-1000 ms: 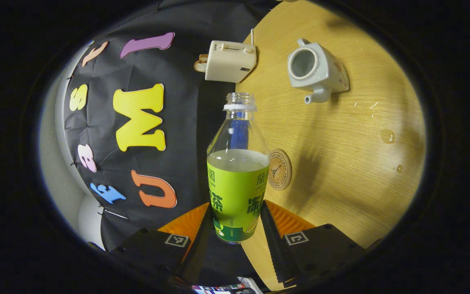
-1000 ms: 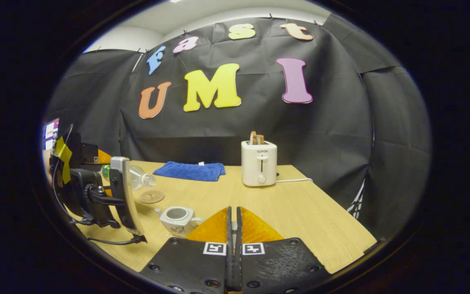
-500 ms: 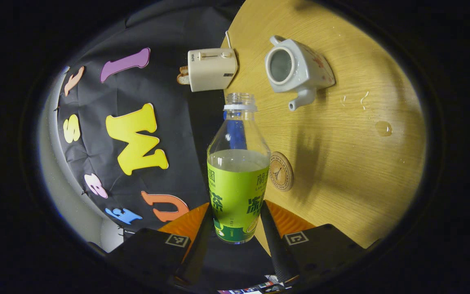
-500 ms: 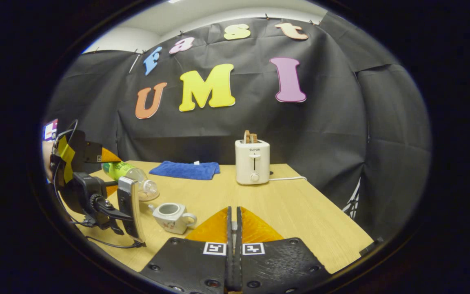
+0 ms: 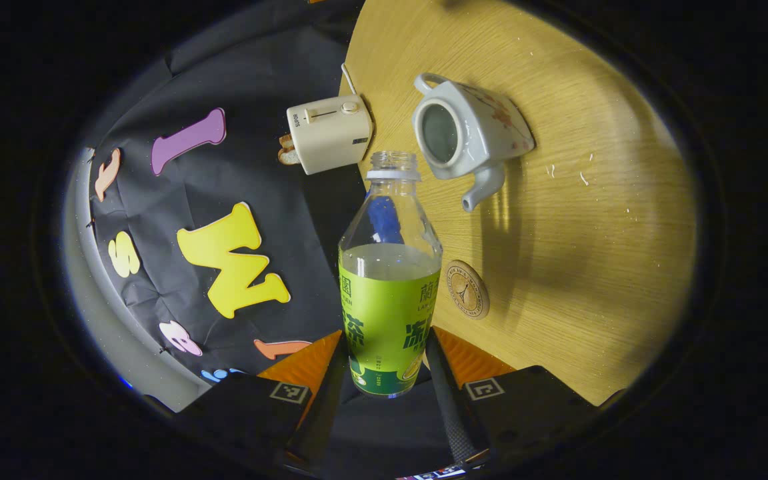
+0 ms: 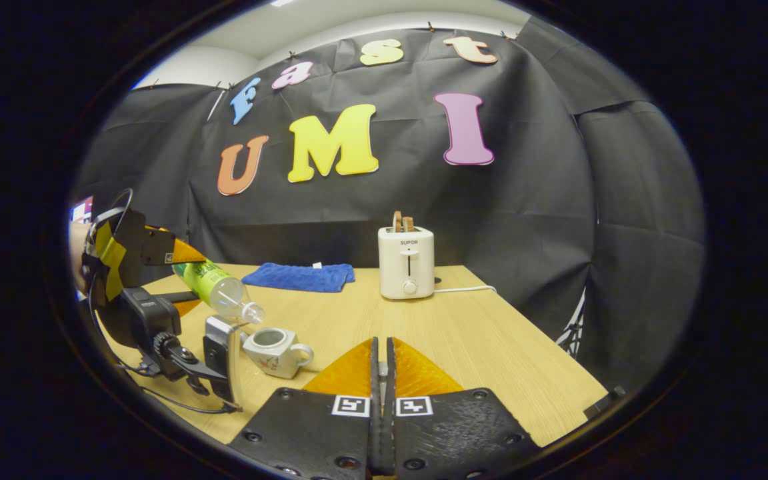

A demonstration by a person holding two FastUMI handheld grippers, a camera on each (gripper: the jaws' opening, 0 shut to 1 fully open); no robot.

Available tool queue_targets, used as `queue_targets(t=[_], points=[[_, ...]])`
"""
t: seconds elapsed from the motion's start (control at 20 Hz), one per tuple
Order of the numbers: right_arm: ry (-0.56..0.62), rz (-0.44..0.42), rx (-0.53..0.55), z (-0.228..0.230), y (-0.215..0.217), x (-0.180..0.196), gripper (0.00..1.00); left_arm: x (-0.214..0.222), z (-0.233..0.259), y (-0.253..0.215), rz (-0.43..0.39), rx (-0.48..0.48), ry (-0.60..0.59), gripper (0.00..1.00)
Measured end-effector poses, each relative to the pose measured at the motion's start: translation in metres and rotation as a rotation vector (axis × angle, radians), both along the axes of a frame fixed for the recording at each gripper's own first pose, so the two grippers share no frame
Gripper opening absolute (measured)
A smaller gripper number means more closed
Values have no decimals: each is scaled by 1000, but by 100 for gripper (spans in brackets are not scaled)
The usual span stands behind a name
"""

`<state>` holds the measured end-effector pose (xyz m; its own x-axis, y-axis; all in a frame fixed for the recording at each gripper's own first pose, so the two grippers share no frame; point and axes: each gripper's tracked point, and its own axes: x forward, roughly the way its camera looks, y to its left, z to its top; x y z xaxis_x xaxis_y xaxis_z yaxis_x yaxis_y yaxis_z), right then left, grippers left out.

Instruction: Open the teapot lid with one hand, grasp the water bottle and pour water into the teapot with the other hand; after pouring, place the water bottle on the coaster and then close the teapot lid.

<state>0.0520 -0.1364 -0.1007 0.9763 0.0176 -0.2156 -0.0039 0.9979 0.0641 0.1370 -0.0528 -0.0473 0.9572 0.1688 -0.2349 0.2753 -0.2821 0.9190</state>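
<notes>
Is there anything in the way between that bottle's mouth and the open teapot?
Nothing visible. The water bottle, held in the left tool, tilts toward the teapot, whose lid is off. Only air shows between the bottle's neck and the opening.

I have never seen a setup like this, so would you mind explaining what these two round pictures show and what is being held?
A person holds a two-finger gripper in each hand, and a fisheye camera rides on each, looking along its fingers. In the left gripper view, the left gripper clamps a green-labelled water bottle, uncapped and partly full, tipped toward the open white teapot. Below them on the wooden table lies a round coaster. The right gripper view looks across the table from the other side: the right gripper has its fingers together, with something small between the tips that I cannot identify. Farther back stand a white toaster and a blue cloth.
</notes>
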Motion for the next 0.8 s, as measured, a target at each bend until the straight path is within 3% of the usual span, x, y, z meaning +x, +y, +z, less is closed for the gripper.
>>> queue_targets(t=[0.8], points=[[2,9,5,-5,-2,-1,0,3,24,-6,-5,200,-45,70]])
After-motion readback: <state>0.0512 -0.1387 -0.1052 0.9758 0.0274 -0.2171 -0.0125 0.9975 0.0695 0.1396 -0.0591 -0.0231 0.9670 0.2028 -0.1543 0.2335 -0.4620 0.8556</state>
